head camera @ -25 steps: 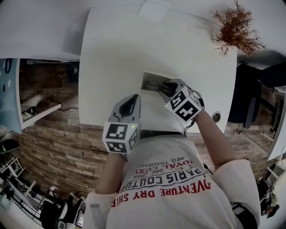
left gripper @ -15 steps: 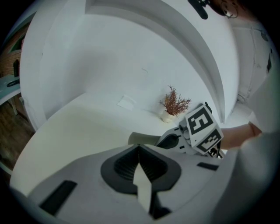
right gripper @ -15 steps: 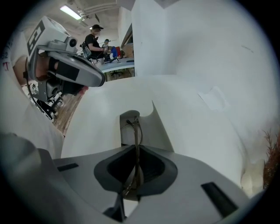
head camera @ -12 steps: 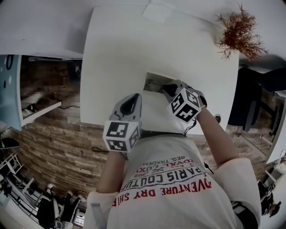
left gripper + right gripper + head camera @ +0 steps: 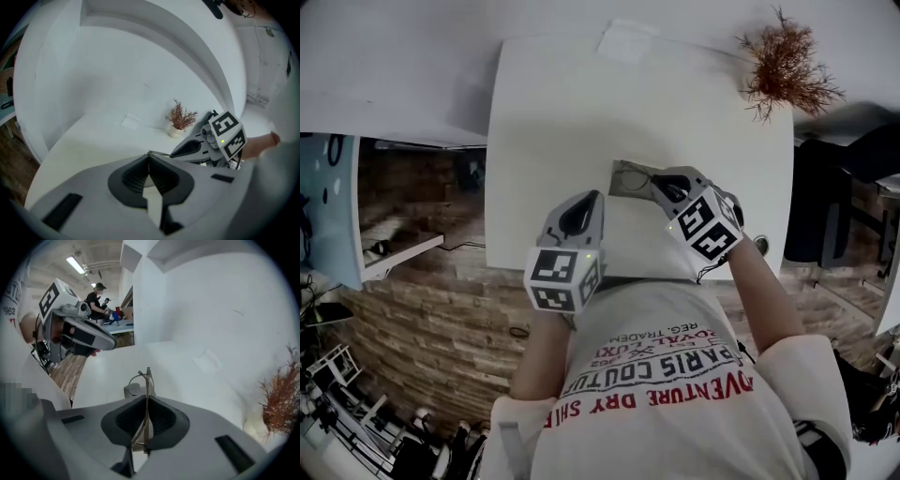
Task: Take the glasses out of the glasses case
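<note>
Near the front edge of the white table point(image 5: 572, 103), pinching the glasses point(image 5: 148, 378) in the right gripper point(image 5: 147, 398), with the jaws just now closing down and pressing on the thin metal frame edge-on. Holding the frame so that it is sticking up past the jaw tips, with one round wire rim showing to their left. Hanging the glasses directly over the open glasses case point(image 5: 626, 178), grey inside facing up; not showing clearly whether the frame is touching the case or sitting free of it. Carrying the left gripper point(image 5: 150, 158) just beside the case on its left, jaws brought together, tips meeting with nothing showing between them. Pointing those tips toward a thin edge of the case, contact being impossible to judge. Sharing the table with a dried reddish sprig point(image 5: 783, 61) in a small white pot point(image 5: 176, 132) at the far right corner and a white slip of paper point(image 5: 623, 39) at the far edge, both well apart from the case. Wearing a white shirt point(image 5: 675, 403) with red and dark print, standing over wooden flooring point(image 5: 431, 319).
</note>
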### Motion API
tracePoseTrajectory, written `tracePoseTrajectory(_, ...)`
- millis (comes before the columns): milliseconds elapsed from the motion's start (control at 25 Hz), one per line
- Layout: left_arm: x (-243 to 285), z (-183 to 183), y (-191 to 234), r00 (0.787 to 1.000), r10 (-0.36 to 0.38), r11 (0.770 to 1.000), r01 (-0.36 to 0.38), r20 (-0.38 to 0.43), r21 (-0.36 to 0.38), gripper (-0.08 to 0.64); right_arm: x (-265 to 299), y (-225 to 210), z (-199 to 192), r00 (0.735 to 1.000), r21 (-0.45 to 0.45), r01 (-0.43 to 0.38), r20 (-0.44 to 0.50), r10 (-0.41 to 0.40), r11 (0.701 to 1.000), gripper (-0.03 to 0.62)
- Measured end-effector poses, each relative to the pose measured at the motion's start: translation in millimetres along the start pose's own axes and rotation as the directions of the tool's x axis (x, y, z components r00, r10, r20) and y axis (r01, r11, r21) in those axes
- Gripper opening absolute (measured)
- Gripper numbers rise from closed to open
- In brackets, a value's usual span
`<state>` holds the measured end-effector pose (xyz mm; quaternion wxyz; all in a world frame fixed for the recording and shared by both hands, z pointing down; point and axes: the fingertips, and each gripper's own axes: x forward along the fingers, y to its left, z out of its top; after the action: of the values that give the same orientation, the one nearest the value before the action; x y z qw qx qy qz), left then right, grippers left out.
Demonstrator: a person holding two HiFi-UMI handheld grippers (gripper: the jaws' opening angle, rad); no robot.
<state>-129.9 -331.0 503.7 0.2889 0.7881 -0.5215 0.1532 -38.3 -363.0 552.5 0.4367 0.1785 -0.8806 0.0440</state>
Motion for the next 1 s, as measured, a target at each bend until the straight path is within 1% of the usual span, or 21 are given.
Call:
tracePoseTrajectory(120, -3, 17, -6, 0.999, -0.025, 0.999, 0.024, 0.032, 0.046, 0.008, -23, -3, 15, 0.995, 0.09, 0.059, 0.073, -0.066, 0.994, 0.028)
tracePoseTrajectory(200, -7, 27, -14, 0.997, -0.051, 0.996, 0.047, 0.052, 0.073, 0.008, -41, -5, 23, 0.985, 0.16, 0.106, 0.12, -0.126, 0.981, 0.028)
tracePoseTrajectory(280, -12, 38, -21, 0.994, -0.078, 0.992, 0.07, 0.075, 0.104, 0.008, -59, -7, 29, 0.968, 0.237, 0.147, 0.165, -0.189, 0.96, 0.028)
tracePoseTrajectory(360, -18, 50, -25, 0.99, -0.1, 0.987, 0.085, 0.102, 0.139, 0.008, -76, -8, 35, 0.945, 0.318, 0.175, 0.212, -0.25, 0.932, 0.028)
tracePoseTrajectory(520, -34, 74, -34, 0.978, -0.138, 0.972, 0.103, 0.157, 0.211, 0.008, -109, -9, 44, 0.881, 0.435, 0.226, 0.291, -0.374, 0.872, 0.028)
tracePoseTrajectory(680, -47, 91, -41, 0.962, -0.174, 0.961, 0.12, 0.209, 0.249, 0.008, -138, -8, 50, 0.798, 0.525, 0.266, 0.349, -0.49, 0.808, 0.028)
tracePoseTrajectory(840, -56, 101, -49, 0.947, -0.202, 0.954, 0.133, 0.249, 0.27, 0.008, -161, -5, 54, 0.728, 0.582, 0.281, 0.389, -0.564, 0.763, 0.028)
tracePoseTrajectory(1000, -58, 105, -59, 0.938, -0.222, 0.948, 0.144, 0.266, 0.283, 0.008, -178, -7, 52, 0.676, 0.631, 0.286, 0.4, -0.619, 0.721, 0.028)
